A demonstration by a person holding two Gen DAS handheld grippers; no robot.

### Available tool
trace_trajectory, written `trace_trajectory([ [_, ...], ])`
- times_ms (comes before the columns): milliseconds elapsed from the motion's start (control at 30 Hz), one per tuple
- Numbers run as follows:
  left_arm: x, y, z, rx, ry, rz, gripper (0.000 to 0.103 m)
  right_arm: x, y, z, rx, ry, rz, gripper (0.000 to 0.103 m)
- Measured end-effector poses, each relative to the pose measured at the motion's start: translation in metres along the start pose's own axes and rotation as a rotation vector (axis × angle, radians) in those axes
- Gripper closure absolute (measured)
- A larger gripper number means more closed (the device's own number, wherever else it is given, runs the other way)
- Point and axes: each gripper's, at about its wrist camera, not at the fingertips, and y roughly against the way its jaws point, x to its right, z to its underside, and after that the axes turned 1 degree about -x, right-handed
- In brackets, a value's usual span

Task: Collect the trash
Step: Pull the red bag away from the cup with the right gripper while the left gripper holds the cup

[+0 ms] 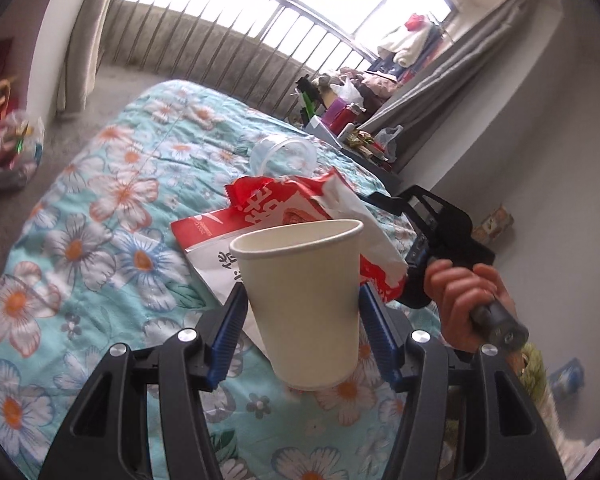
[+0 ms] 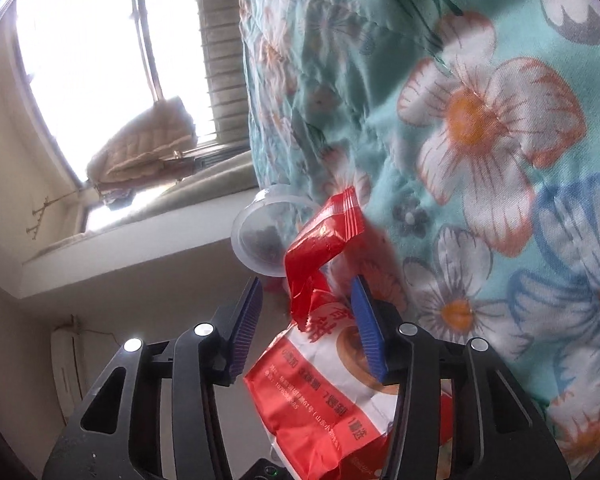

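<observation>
Left gripper (image 1: 300, 304): both blue fingers (image 1: 230, 322) clamped on the sides of a cream paper cup (image 1: 300, 296). Cup held upright with a slight tilt, mouth up, inside looks bare, lifted above the floral quilt (image 1: 100, 216).

Behind the cup, on the quilt: a red-and-white snack bag (image 1: 236, 220) with Chinese print, top torn open and crumpled, a white tissue-like wad (image 1: 352, 204) against its right edge. Beyond the bag, a clear plastic cup (image 1: 284, 156) on its side, mouth facing the camera.

Right gripper: seen in the left wrist view as a black frame (image 1: 436, 224) at the far right edge of the bag, with the person's right hand (image 1: 460, 300) wrapped round its handle. From the right wrist view the gripper (image 2: 306, 320) has its 2 blue fingers (image 2: 366, 328) apart, with the red bag (image 2: 328, 360) lying between them. Right finger is close against the bag; left finger stands clear of it. Bag not pinched.

The same clear plastic cup (image 2: 260, 236) sits just past the bag's torn red tip, dark residue visible inside.

Surroundings: barred window (image 1: 284, 4) with grey curtains (image 1: 448, 88), a cluttered side table (image 1: 352, 128) beyond the bed, a filled clear plastic bag (image 1: 12, 148) on the floor to the left.
</observation>
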Motion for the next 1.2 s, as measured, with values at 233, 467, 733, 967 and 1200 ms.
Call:
trace_trajectory([
  [233, 0.018, 0.012, 0.015, 0.012, -0.108, -0.002, 0.047, 0.013, 0.01, -0.005, -0.005, -0.034, -0.082, 0.099],
  [467, 0.033, 0.024, 0.021, 0.03, -0.17, 0.042, 0.047, 0.015, 0.046, 0.002, 0.021, -0.029, -0.156, 0.098],
  [733, 0.036, 0.02, 0.026, 0.011, -0.167, 0.05, 0.047, 0.036, 0.03, -0.008, -0.005, -0.126, -0.094, 0.053],
  [967, 0.037, 0.019, 0.027, 0.012, -0.183, 0.048, 0.047, 0.032, 0.007, -0.025, -0.022, -0.129, -0.066, 0.092],
  [1200, 0.047, 0.02, 0.027, 0.017, -0.228, 0.063, 0.047, 0.017, 0.035, -0.007, 0.013, -0.063, -0.173, 0.1],
])
